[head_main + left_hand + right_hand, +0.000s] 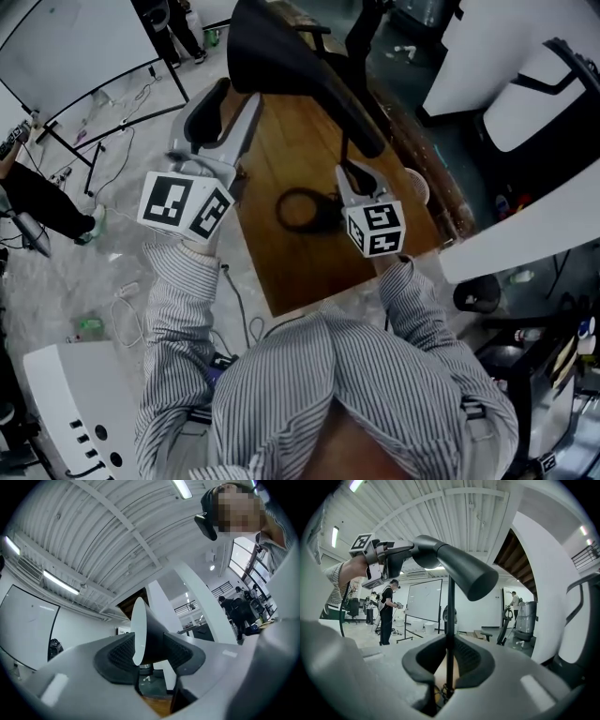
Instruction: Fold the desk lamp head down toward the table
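A black desk lamp stands on the wooden table (309, 272), with a ring base (302, 208), a thin stem (345, 150) and a long cone head (291, 66) raised high. My left gripper (230, 103) is up at the head's wide end. In the left gripper view the cone (152, 637) lies between the widely spread jaws of the left gripper (150, 653); I see no firm press. My right gripper (352, 173) is shut on the stem low down. In the right gripper view the stem (450, 620) runs between the right gripper's (449, 660) pads, below the head (459, 564).
A whiteboard on a stand (75, 47) is at the far left, and cables (131, 300) lie on the floor beside the table. A white round object (415, 187) sits near the table's right edge. White furniture (525, 216) borders the right side. People stand in the background.
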A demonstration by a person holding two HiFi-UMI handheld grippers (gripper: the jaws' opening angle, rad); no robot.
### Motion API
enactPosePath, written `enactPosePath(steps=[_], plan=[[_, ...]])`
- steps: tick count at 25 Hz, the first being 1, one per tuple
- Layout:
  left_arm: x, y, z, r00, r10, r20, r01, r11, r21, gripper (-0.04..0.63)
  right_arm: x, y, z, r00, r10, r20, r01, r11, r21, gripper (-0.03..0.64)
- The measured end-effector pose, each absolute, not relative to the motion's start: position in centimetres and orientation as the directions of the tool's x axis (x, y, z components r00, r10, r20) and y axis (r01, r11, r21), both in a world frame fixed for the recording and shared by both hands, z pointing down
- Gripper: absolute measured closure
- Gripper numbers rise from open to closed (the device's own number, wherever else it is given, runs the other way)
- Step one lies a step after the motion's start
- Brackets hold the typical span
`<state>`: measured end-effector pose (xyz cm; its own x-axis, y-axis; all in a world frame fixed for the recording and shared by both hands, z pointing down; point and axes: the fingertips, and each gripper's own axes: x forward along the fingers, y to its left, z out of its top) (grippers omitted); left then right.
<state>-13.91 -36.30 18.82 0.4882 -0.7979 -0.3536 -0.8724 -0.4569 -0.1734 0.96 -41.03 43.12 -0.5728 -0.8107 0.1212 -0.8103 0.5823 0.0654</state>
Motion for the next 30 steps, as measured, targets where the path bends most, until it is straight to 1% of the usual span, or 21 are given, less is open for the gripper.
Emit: enactPosePath(steps=[2, 4, 5, 15, 18, 23, 30], plan=[[-13.6, -36.4, 18.4, 0.514, -0.781, -0.355, -0.858, -0.480, -0.185, 0.419, 1.0, -41.0, 43.2, -0.573, -0.810, 0.121, -0.810, 0.583, 0.065, 0.568], [-13.2, -36.4, 18.2, 0.532, -0.771, -0.351, -0.847, -0.493, -0.201, 0.469, 1.0, -40.9, 43.2, -0.573, -0.810, 0.123, -0.810, 0.583, 0.066, 0.568], [-13.1, -36.5, 18.1, 0.538, -0.767, -0.349, -0.843, -0.497, -0.206, 0.480, 1.0, -40.9, 43.2, -0.574, -0.809, 0.124, -0.809, 0.584, 0.067, 0.568], [-13.4, -36.5, 18.4, 0.571, -0.748, -0.338, -0.820, -0.539, -0.192, 0.495, 1.0, -40.9, 43.1, -0.569, -0.813, 0.125, -0.813, 0.579, 0.060, 0.568], [-14.1, -36.8, 19.6, 0.557, -0.762, -0.330, -0.828, -0.541, -0.149, 0.499, 1.0, -41.0, 43.2, -0.571, -0.812, 0.123, -0.814, 0.579, 0.050, 0.568], [-15.6, -36.9, 22.3, 0.517, -0.782, -0.347, -0.839, -0.544, -0.023, 0.502, 1.0, -41.0, 43.1, -0.575, -0.809, 0.124, -0.810, 0.584, 0.049, 0.568], [-16.4, -37.0, 25.3, 0.486, -0.804, -0.343, -0.840, -0.538, 0.071, 0.505, 1.0, -41.0, 43.2, -0.579, -0.806, 0.124, -0.808, 0.587, 0.040, 0.568]])
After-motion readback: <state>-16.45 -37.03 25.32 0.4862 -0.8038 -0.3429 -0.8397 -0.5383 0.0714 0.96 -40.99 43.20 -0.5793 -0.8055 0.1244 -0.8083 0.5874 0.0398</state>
